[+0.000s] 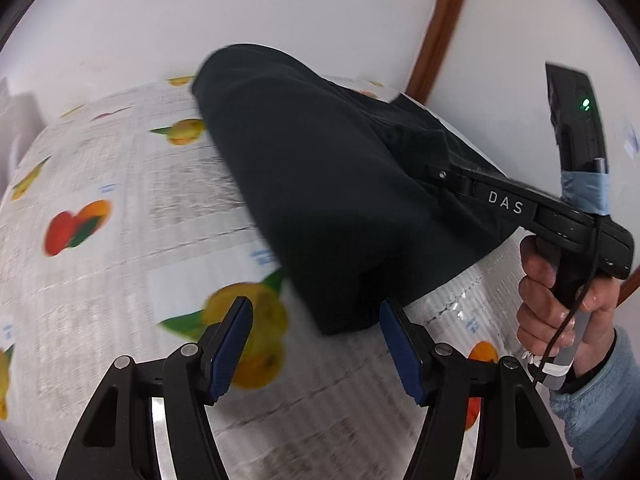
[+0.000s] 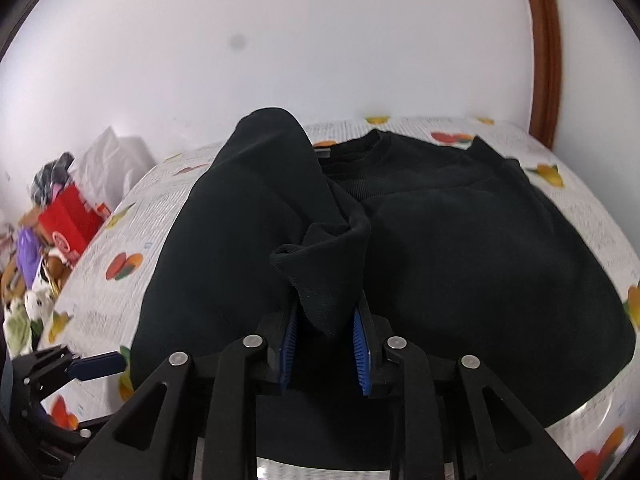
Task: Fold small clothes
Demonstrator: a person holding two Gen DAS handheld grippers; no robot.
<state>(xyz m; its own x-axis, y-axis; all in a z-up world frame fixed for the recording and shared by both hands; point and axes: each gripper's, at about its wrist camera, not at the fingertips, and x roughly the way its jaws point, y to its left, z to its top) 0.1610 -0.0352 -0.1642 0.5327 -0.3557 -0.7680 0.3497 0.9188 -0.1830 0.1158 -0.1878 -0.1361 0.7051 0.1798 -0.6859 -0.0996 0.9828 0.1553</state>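
Left wrist view: left tool [image 1: 316, 320] jaws wide, holding nothing, hovering near hem of black sweatshirt [image 1: 320, 184] on fruit-print tabletop [image 1: 120, 184]. Right tool [image 1: 442, 175] at right, pinching cloth.

Right wrist view: right tool [image 2: 325, 330] clamped on cuff of sleeve [image 2: 316, 264], lifted over sweatshirt body spread on tabletop. Clutter pile [image 2: 52, 220] far left.

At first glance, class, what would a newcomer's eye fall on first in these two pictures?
The black sweatshirt spread across the middle of the fruit-print tablecloth dominates. Its sleeve cuff is pinched in the right gripper over the garment's middle. The left gripper hangs open near the hem, and bright clutter piles beside the table's left edge.
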